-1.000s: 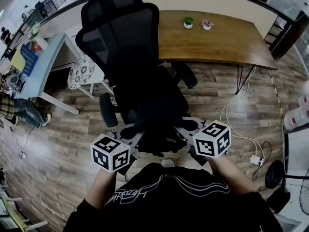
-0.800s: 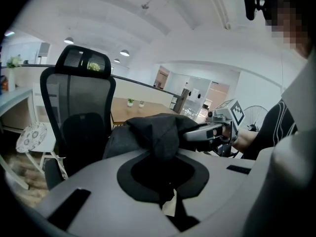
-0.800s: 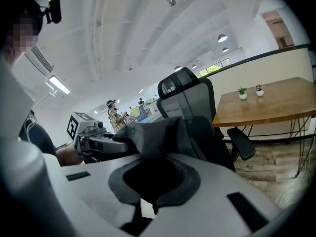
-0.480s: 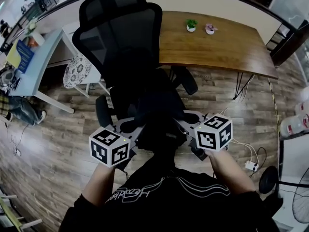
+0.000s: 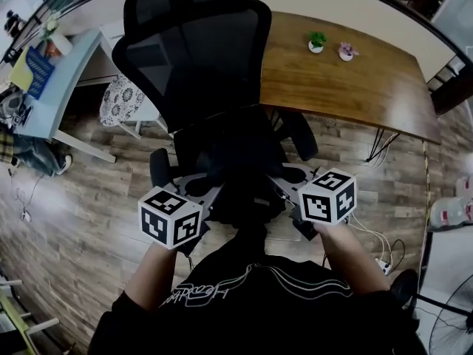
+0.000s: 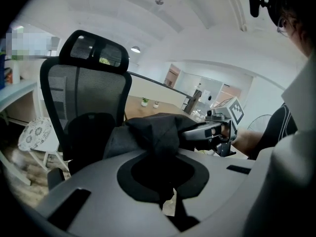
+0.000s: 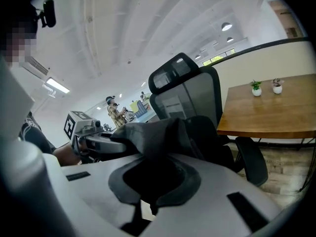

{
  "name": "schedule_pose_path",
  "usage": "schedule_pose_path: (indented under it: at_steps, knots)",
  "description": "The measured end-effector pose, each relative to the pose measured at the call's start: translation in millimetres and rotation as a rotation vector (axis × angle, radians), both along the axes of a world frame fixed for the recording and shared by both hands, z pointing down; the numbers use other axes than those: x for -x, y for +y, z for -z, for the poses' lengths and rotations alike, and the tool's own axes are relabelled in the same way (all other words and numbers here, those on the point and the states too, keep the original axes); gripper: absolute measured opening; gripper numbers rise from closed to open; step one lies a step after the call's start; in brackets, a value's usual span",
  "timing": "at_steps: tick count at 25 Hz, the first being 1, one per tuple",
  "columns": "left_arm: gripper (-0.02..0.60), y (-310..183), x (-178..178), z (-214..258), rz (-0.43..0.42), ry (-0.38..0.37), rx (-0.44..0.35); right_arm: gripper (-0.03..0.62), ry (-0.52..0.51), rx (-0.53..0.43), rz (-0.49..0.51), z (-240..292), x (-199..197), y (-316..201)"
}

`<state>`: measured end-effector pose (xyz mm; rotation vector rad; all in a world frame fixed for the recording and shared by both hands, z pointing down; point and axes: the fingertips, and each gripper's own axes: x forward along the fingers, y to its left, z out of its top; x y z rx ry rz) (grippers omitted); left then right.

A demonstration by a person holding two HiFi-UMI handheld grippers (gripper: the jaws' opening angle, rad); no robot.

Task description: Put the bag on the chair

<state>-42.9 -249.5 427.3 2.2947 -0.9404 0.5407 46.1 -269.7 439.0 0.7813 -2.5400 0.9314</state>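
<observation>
Left gripper [image 5: 205,200], right gripper [image 5: 285,191] clamp bag [image 6: 153,130], apparently over chair [image 5: 199,58].

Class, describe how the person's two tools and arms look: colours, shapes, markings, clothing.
Left tool and right tool are light grey, rounded, black-lined inside. Each carries a white cube with black square markers. The person wears a black short-sleeved top with white print.

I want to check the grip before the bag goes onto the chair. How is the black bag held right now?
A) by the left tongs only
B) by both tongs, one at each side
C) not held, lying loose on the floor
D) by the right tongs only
B: the left tongs are shut on the black bag, and the right tongs are shut on its other side.
</observation>
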Motion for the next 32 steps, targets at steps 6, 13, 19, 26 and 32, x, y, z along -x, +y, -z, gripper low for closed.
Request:
schedule_pose_path:
  at_steps: [6,13,19,26,32]
  knots:
    - [0.035,-47,18,-8,0.071,0.0,0.015,0.005,0.019,0.014,0.069,-9,19,-53]
    - [0.035,-100,43,-23,0.158,0.016,0.037,0.005,0.059,0.023,0.146,-23,46,-113]
    - [0.035,-138,62,-40,0.212,0.014,0.072,0.006,0.077,0.038,0.187,-40,65,-154]
    - [0.035,-175,77,-57,0.228,-0.054,0.081,0.008,0.07,0.047,0.177,-61,81,-192]
    - [0.035,-198,87,-74,0.24,-0.105,0.07,0.009,0.085,0.052,0.149,-80,91,-216]
